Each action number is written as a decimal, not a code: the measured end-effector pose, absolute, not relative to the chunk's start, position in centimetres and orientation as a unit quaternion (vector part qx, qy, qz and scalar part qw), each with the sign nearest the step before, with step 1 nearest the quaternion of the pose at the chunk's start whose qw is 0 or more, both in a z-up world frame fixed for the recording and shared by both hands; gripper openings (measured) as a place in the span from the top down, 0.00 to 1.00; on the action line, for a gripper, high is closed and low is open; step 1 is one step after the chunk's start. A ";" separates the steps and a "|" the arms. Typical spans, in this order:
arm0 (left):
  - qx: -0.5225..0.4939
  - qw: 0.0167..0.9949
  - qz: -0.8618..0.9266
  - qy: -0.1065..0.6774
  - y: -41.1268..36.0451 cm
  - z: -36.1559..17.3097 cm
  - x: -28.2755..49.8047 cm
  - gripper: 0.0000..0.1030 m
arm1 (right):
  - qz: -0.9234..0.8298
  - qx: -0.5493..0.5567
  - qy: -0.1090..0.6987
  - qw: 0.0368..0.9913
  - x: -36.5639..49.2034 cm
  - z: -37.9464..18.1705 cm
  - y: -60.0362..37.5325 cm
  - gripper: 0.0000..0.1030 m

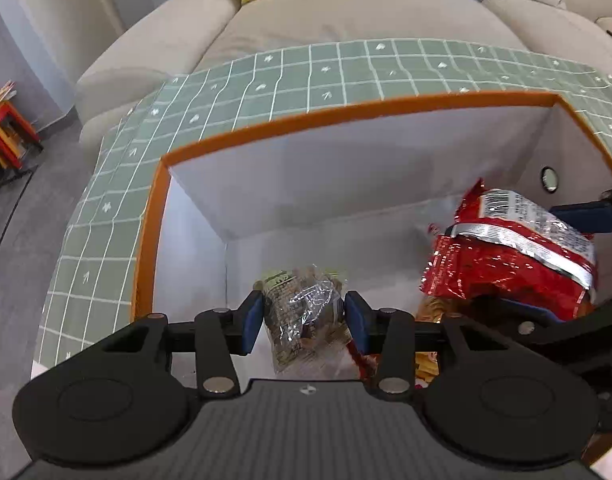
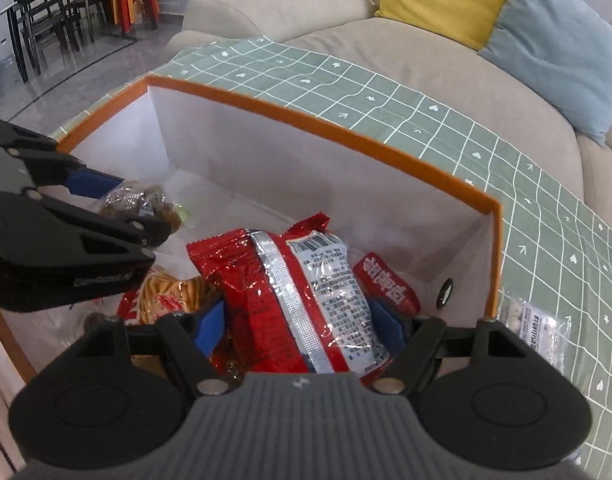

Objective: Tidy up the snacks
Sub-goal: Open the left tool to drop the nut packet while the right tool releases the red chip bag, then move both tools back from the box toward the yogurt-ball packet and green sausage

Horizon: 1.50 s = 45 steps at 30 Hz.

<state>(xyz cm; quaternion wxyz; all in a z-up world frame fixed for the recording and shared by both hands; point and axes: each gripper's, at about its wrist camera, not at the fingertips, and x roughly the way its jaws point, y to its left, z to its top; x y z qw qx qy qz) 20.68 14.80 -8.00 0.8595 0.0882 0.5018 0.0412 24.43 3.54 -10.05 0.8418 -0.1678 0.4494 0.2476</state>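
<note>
Inside the orange-rimmed box (image 1: 154, 216): left gripper (image 1: 304, 322) clamped on a clear bag (image 1: 302, 312); right gripper (image 2: 302, 324) clamped on a red packet (image 2: 290, 292). Beside the box, on the green cloth (image 2: 426, 128), lay a small clear pouch (image 2: 540, 326).

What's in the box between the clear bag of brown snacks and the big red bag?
In the right wrist view, bare white box floor separates the clear bag from the red bag; nearer the camera sits a yellow-striped snack pack.

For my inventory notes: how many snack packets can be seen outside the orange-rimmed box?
1. A clear packet of white round snacks lies on the green checked cloth, just right of the box. Others may be hidden behind the grippers or outside the views.
</note>
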 end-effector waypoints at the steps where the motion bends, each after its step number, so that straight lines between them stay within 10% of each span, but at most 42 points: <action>1: 0.087 0.859 0.044 0.503 14.9 -8.0 20.8 0.51 | 0.249 -0.170 0.450 0.841 24.5 -10.1 3.6 0.27; 24: 0.060 0.903 0.067 0.420 13.6 -3.3 17.6 0.24 | 0.235 -0.161 0.391 0.875 22.0 -6.5 1.4 0.07; 45: 0.012 0.969 -0.007 0.248 5.1 2.8 10.0 0.23 | 0.113 -0.051 0.265 0.956 13.6 -1.3 -10.4 0.04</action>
